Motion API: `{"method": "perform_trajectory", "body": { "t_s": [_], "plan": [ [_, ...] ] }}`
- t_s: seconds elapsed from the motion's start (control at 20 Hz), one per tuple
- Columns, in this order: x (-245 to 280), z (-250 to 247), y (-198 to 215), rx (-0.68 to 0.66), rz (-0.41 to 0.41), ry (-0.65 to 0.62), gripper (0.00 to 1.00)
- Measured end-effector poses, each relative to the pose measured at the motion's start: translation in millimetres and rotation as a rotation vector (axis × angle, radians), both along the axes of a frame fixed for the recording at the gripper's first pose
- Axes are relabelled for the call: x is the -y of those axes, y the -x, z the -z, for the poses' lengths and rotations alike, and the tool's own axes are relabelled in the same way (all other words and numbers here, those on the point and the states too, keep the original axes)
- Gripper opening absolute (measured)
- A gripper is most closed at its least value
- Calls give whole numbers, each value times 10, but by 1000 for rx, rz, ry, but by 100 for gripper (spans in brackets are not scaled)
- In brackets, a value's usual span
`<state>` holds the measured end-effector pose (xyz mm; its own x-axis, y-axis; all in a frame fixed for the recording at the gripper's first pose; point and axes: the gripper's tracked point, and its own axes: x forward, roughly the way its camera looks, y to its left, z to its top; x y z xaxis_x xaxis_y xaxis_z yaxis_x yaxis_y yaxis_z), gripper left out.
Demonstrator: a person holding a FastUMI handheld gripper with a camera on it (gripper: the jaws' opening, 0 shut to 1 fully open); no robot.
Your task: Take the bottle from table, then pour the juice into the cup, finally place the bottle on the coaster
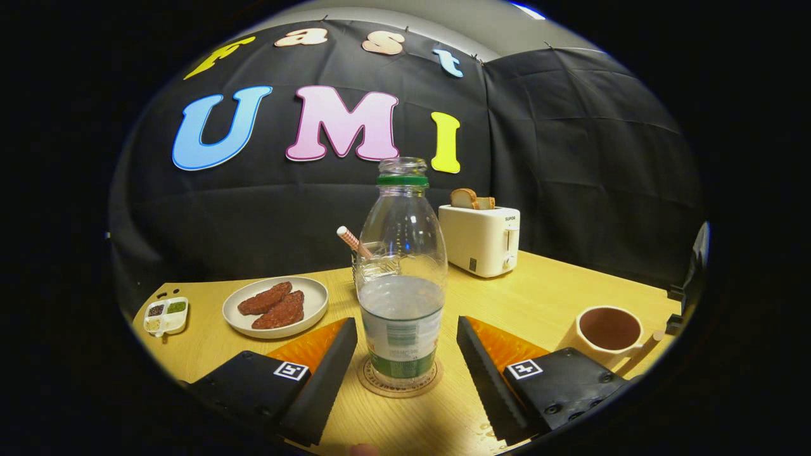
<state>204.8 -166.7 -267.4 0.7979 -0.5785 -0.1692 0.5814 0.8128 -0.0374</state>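
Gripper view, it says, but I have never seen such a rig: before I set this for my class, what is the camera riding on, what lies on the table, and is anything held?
The camera rides on a hand-held gripper and looks forward along its two black fingers. They stand open, holding nothing. Between them a clear bottle, uncapped and partly full, stands on a round coaster. On the wooden table are also a cup, a plate of meat patties, a small condiment dish, and a toaster with bread.
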Motion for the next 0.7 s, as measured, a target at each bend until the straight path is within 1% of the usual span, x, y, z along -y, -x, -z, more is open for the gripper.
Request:
{"method": "perform_trajectory", "body": {
  "t_s": [0.15, 0.35, 0.7],
  "plan": [
    [-92, -68, 181, 1, -15, -7, 97],
    [-266, -344, 433, 15, -65, 25, 97],
    [-731, -879, 693, 48, -226, 28, 97]
  ]
}}
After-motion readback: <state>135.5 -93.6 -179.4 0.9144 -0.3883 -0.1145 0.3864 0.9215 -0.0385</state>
